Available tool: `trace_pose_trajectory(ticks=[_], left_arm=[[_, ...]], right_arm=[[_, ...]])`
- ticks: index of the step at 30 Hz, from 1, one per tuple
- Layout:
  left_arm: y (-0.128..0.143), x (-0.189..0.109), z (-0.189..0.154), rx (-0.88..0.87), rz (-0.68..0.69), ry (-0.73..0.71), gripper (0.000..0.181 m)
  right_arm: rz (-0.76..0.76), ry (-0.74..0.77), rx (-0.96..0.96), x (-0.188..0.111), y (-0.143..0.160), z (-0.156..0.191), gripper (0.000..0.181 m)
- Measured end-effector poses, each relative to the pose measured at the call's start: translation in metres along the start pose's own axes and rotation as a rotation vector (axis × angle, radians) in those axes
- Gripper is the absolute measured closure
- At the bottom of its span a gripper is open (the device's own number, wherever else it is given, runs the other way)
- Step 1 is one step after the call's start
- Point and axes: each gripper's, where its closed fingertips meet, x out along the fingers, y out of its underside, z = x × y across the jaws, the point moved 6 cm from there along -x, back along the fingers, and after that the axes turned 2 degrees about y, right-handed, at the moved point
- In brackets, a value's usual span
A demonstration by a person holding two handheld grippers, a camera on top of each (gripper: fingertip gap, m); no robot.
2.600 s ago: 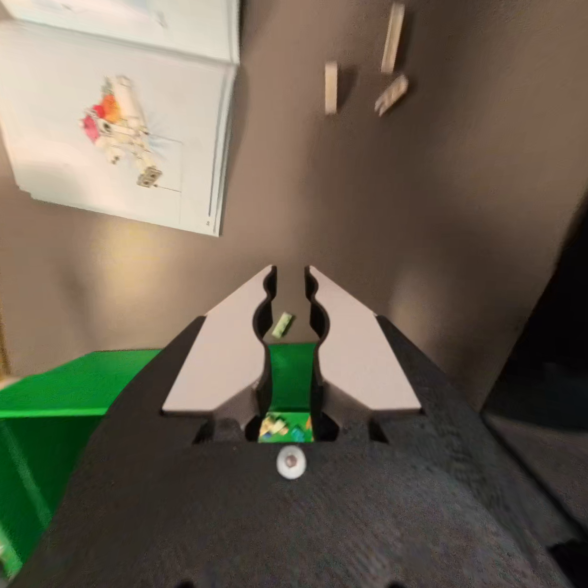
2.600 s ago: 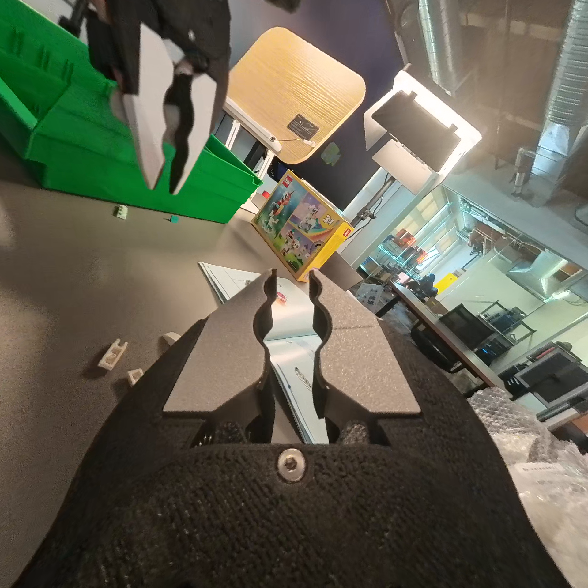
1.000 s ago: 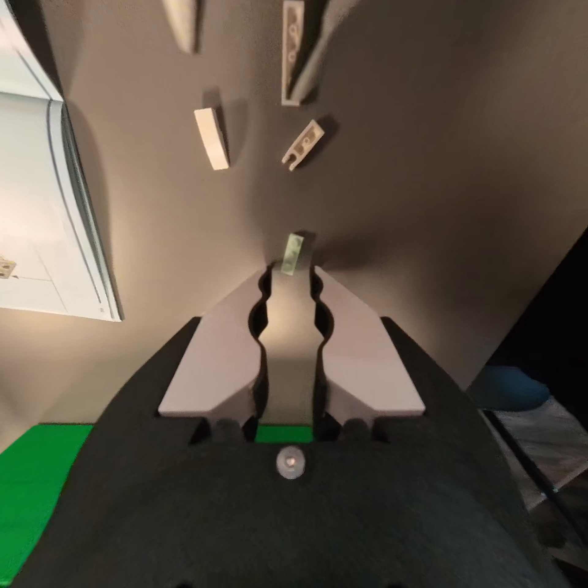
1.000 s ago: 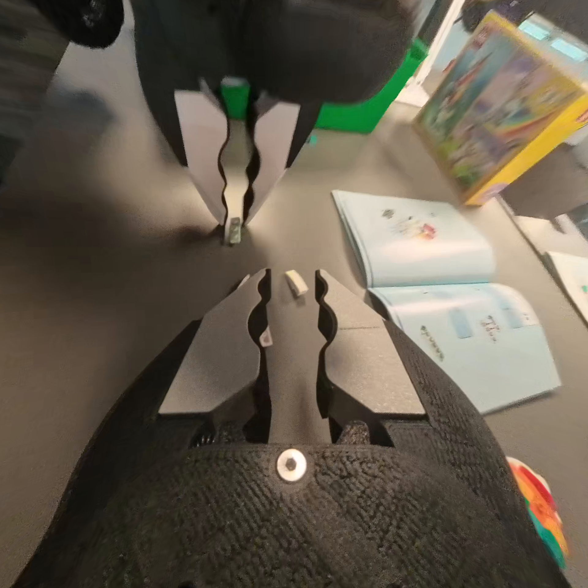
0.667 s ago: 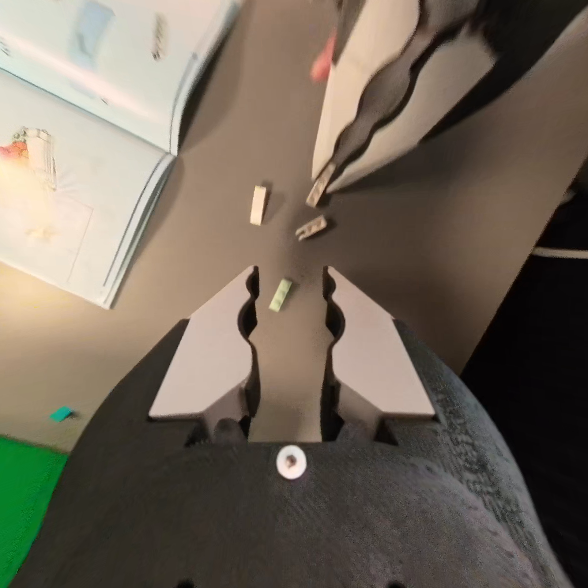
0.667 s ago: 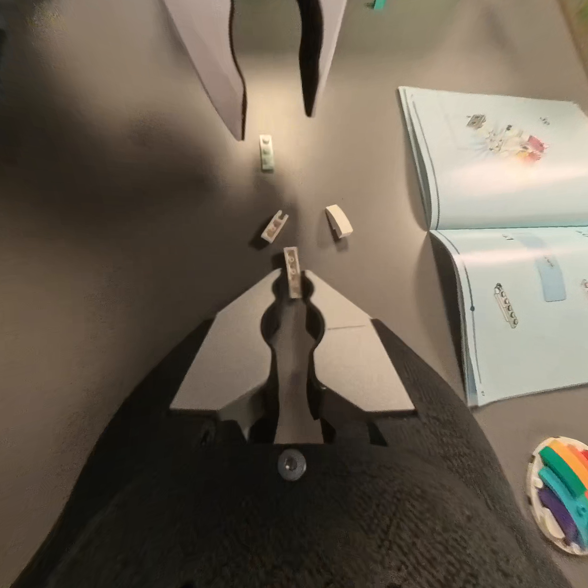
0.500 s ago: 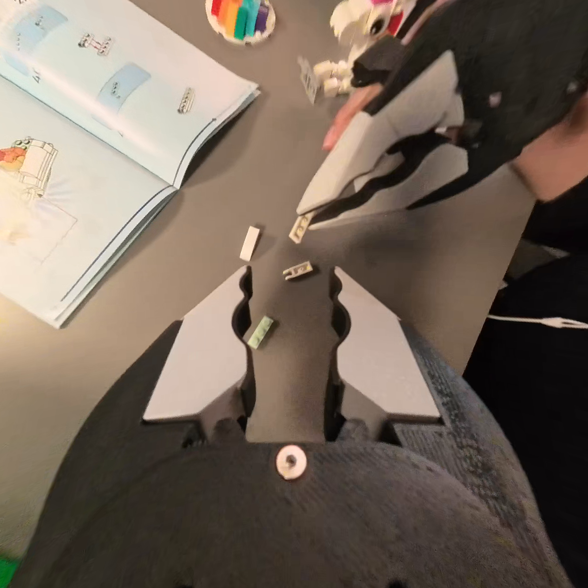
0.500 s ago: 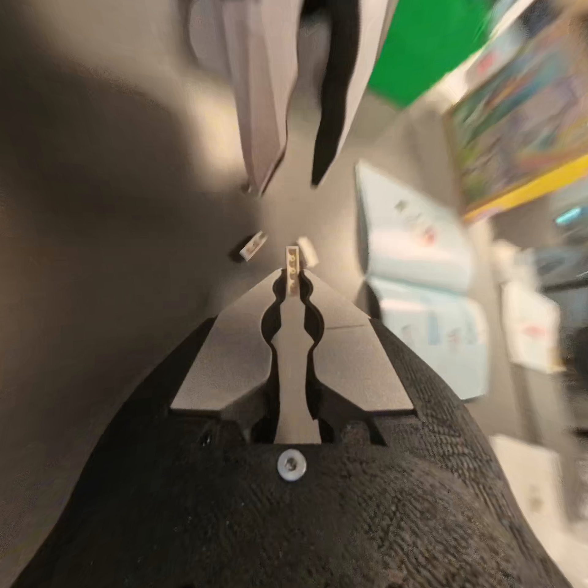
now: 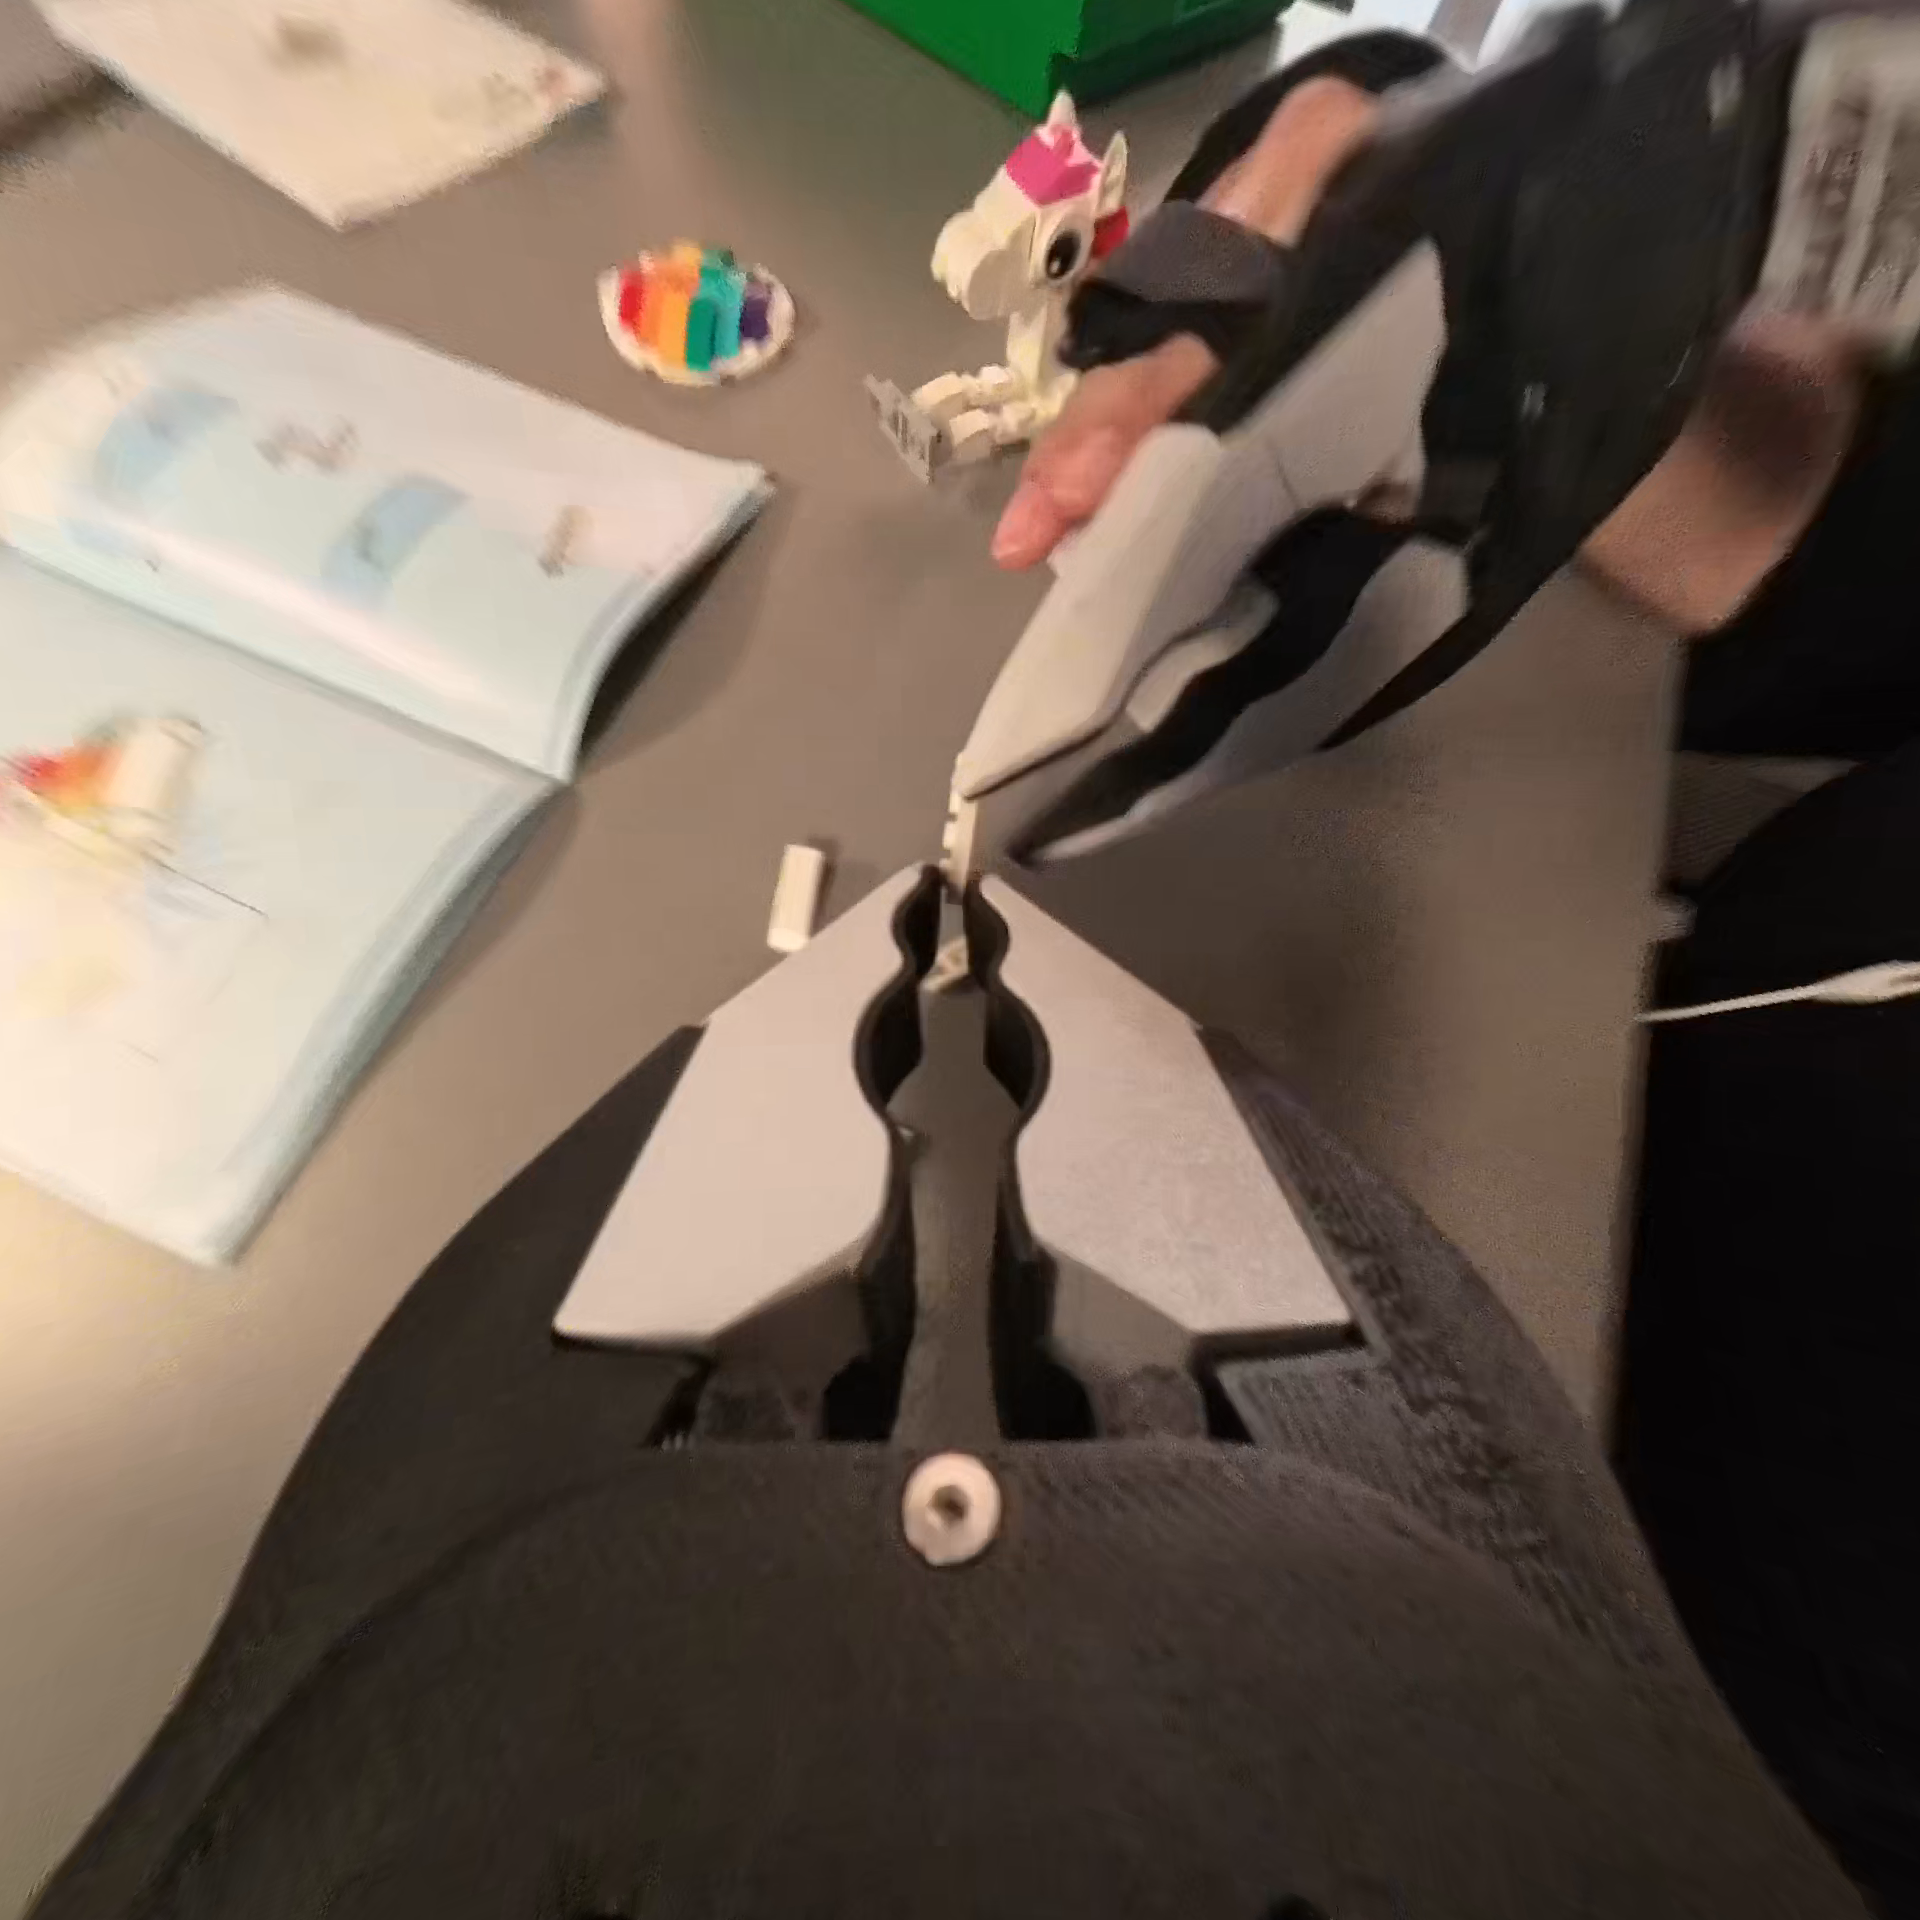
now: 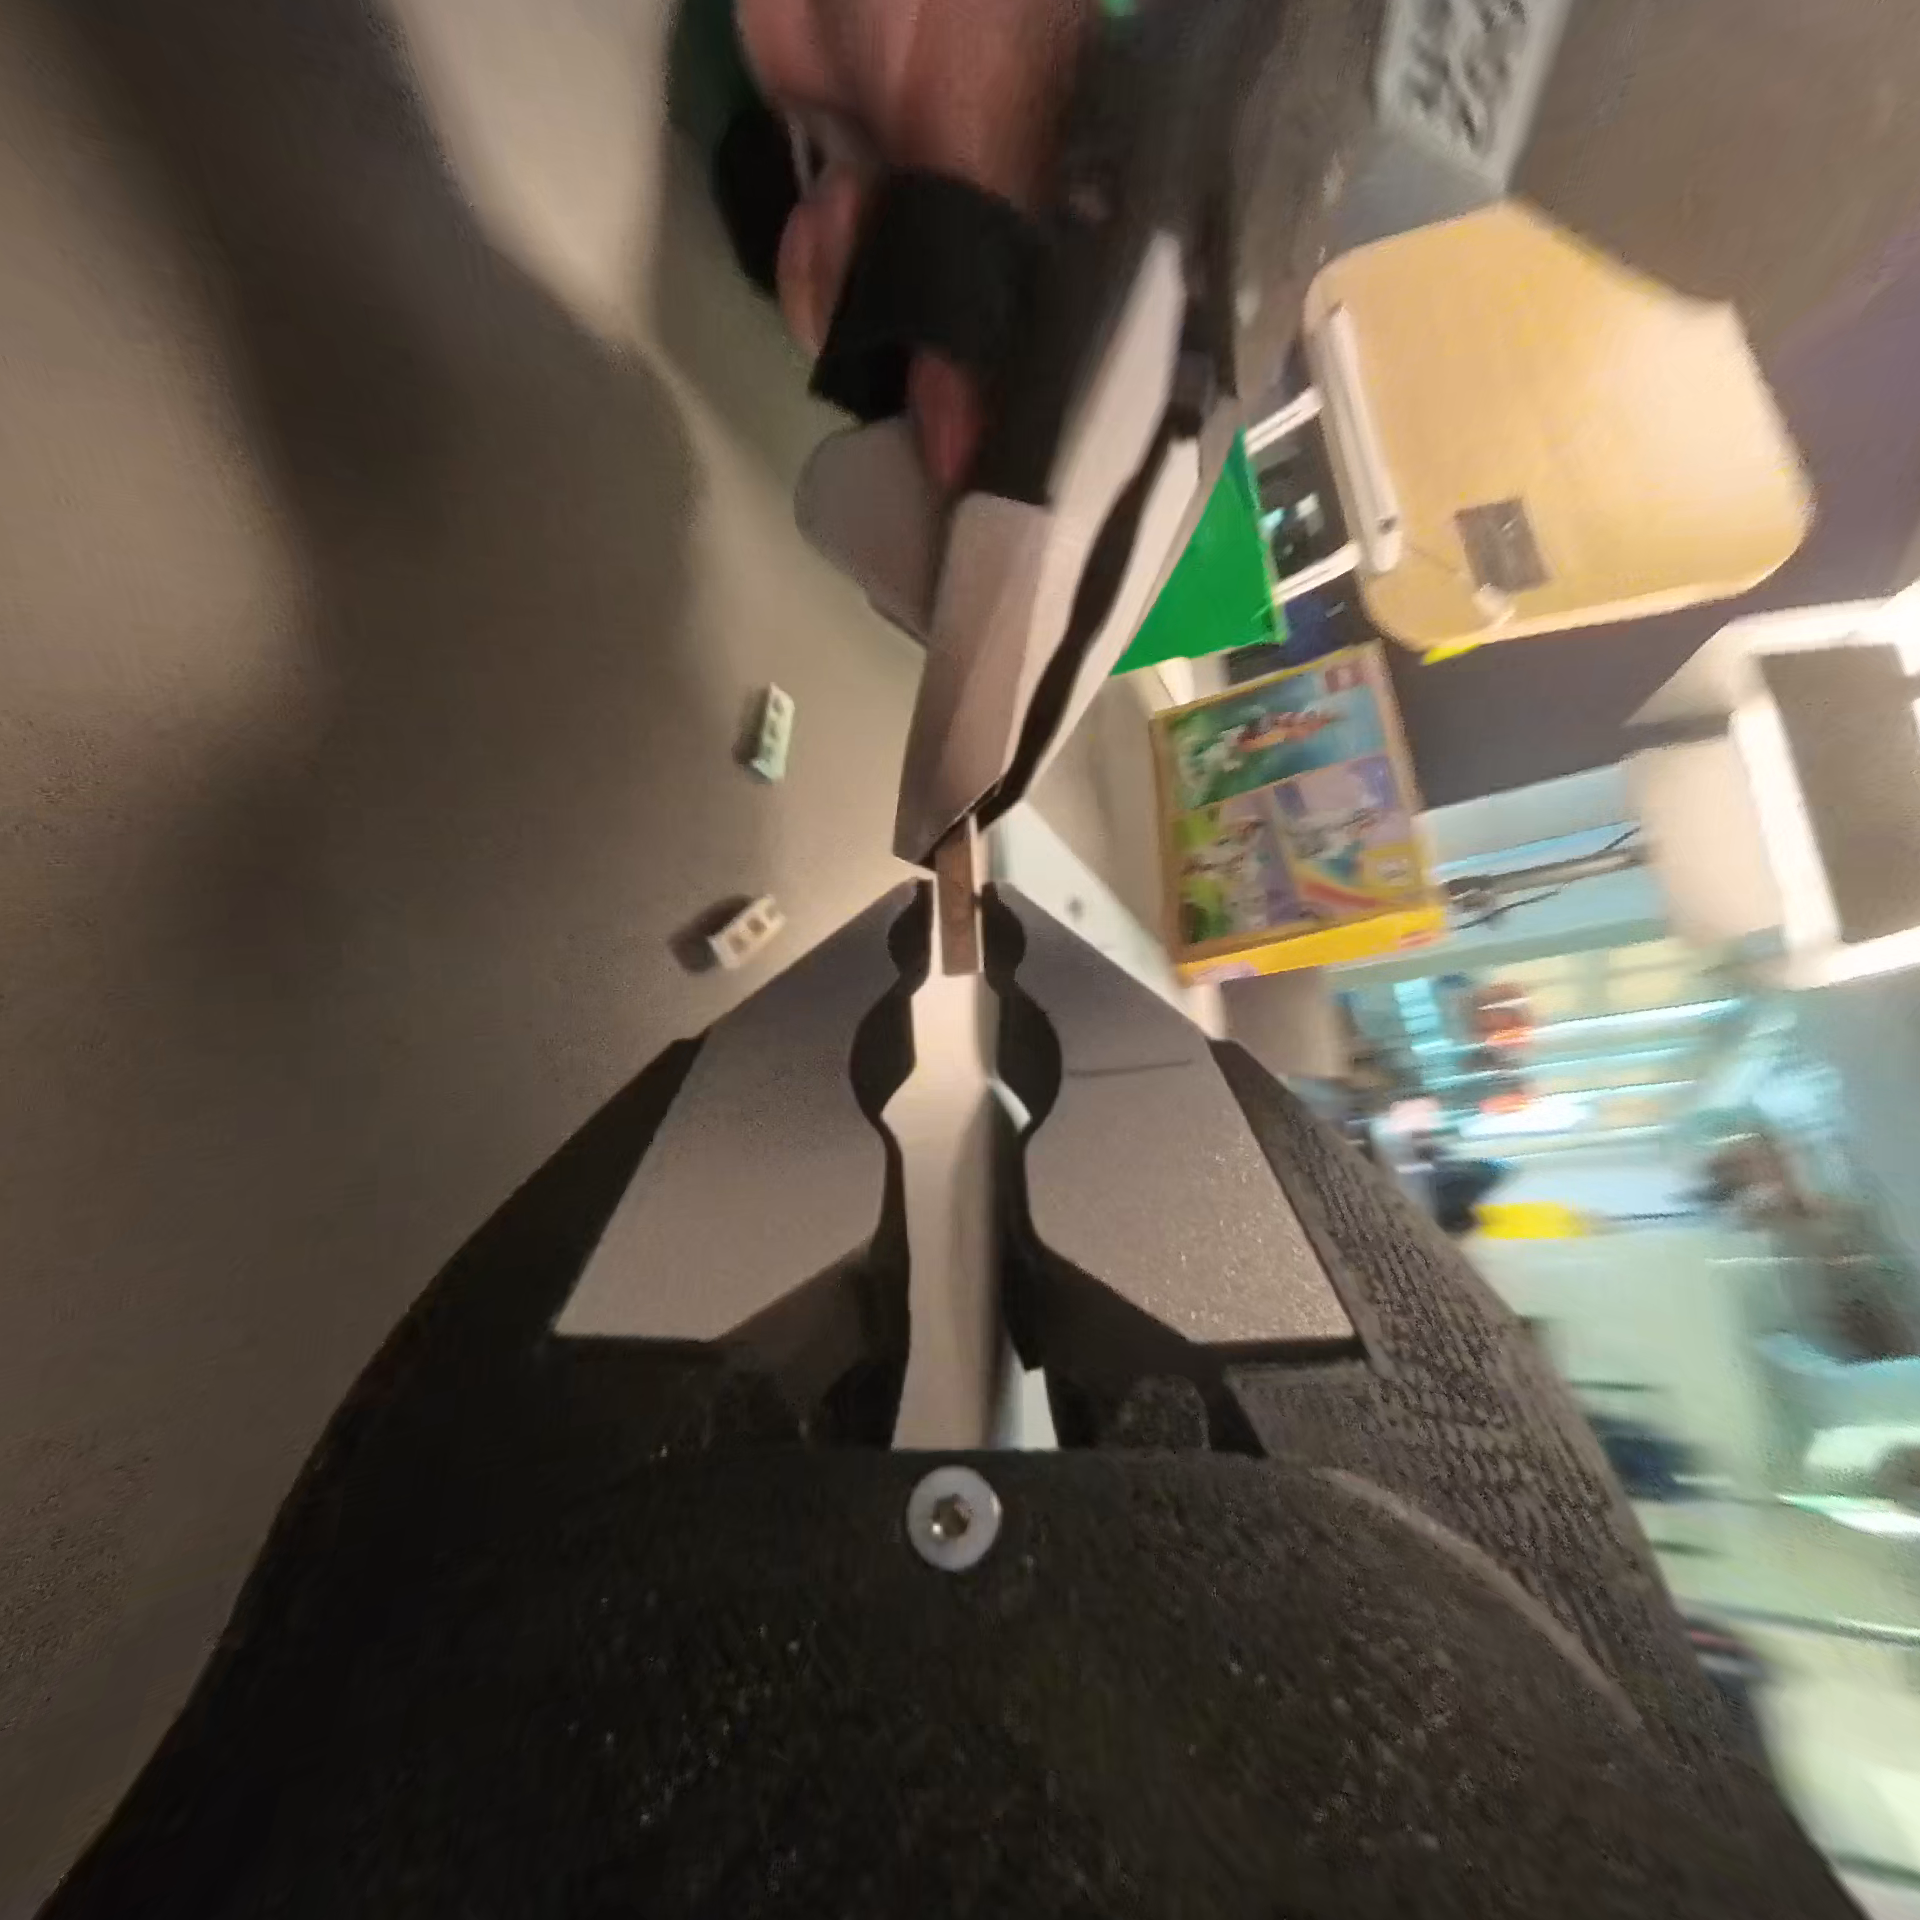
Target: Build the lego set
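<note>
A small white plate (image 10: 958,914) is held on edge above the grey table. My right gripper (image 10: 951,909) is shut on its near end. My left gripper (image 9: 954,891) meets it tip to tip and has closed onto the plate's other end (image 9: 962,826). In the left wrist view the right gripper (image 9: 987,821) comes in from the upper right, held by a hand (image 9: 1091,457). In the right wrist view the left gripper (image 10: 935,847) comes down from above. The part-built white unicorn (image 9: 1023,270) stands farther back.
On the table lie a pale green piece (image 10: 767,732), a white clip piece (image 10: 740,930) and a white curved piece (image 9: 798,896). An open instruction booklet (image 9: 312,582) lies left, with a rainbow disc (image 9: 696,322) behind it. A green bin (image 9: 1091,42) and the set's box (image 10: 1299,821) stand at the back. Left and right tips are no more than a few centimetres apart. Left tips and right tips are each some 15 cm from the part-built white unicorn (image 9: 1023,270).
The right gripper took the white plate off the table and lifted it. The left gripper, open half a second ago, moved up to it and closed on the plate's free end.
</note>
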Motion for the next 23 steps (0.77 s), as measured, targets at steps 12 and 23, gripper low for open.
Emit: trace_pose_trajectory(ticks=[12,23], left_arm=[[0.012,0.009,-0.014,0.94,-0.006,-0.317,0.177],[0.016,0.016,-0.026,1.099,-0.062,-0.31,0.177]], right_arm=[[0.016,-0.3,0.528,-0.007,0.009,-0.001,0.162],[0.008,-0.472,0.858,-0.006,0.017,0.001,0.175]])
